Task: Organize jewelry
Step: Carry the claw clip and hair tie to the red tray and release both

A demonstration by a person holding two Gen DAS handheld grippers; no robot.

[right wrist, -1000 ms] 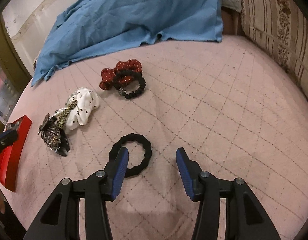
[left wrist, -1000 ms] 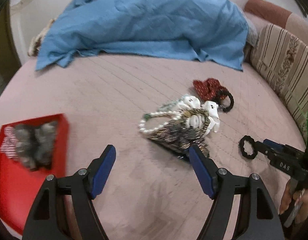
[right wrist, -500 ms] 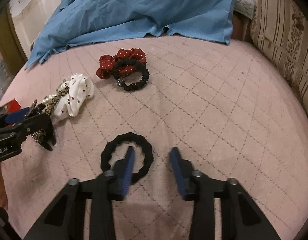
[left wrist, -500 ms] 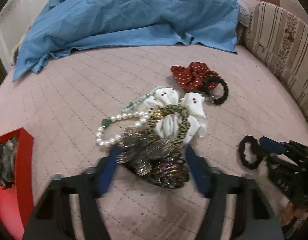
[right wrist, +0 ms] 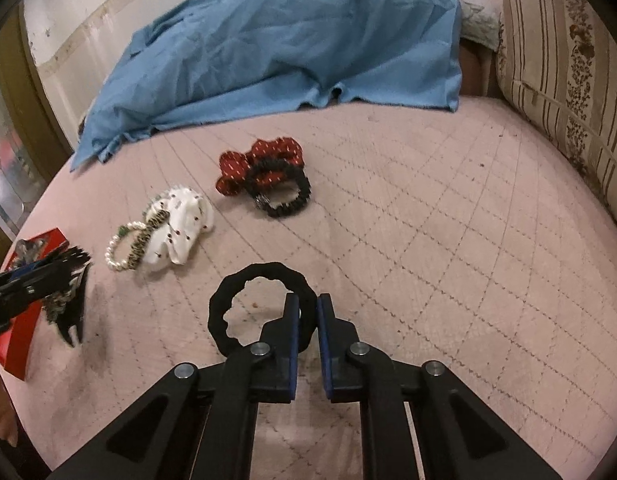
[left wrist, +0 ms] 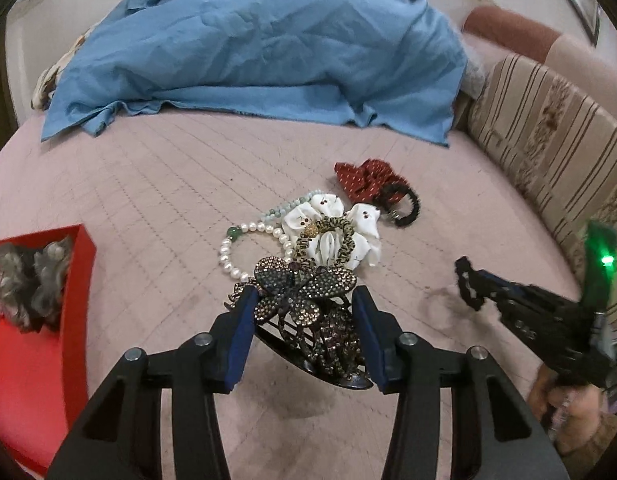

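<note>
A: Left wrist view first. Left gripper (left wrist: pixel 304 332) fingers (left wrist: pixel 240 336) closing, with the hair clip (left wrist: pixel 304 304) between them, pads on its sides, clip lifted off the bed (left wrist: pixel 148 184).

B: Landmark?

A: White scrunchie (left wrist: pixel 332 236). Clip just in front of it, toward the camera. Leopard band (left wrist: pixel 328 240) lies on it. Pearl bracelet (left wrist: pixel 244 248) touching its left side, pale bead string (left wrist: pixel 288 206) at its upper left. Red scrunchie (left wrist: pixel 368 180) just behind it to the right, black beaded tie (left wrist: pixel 404 206) overlapping the red one.

B: Box?

A: Red box (left wrist: pixel 80 280) far left of the white scrunchie, grey fluffy stuff (left wrist: pixel 32 280) inside. Right gripper (left wrist: pixel 480 284) far right, black ring (left wrist: pixel 466 284) pinched at its tip. Hand (left wrist: pixel 568 404) under it. Blue cloth (left wrist: pixel 260 52) behind, striped cushion (left wrist: pixel 548 148) right.

B: Right wrist view.

A: Right gripper (right wrist: pixel 307 312) fingers (right wrist: pixel 292 320) narrow, clamped on the rim of the black ring (right wrist: pixel 260 304), which is in front of the white scrunchie (right wrist: pixel 184 232), to the right. Left gripper (right wrist: pixel 64 280) with the clip (right wrist: pixel 68 300) left of it, blurred. Red box (right wrist: pixel 16 344) behind that gripper.
</note>
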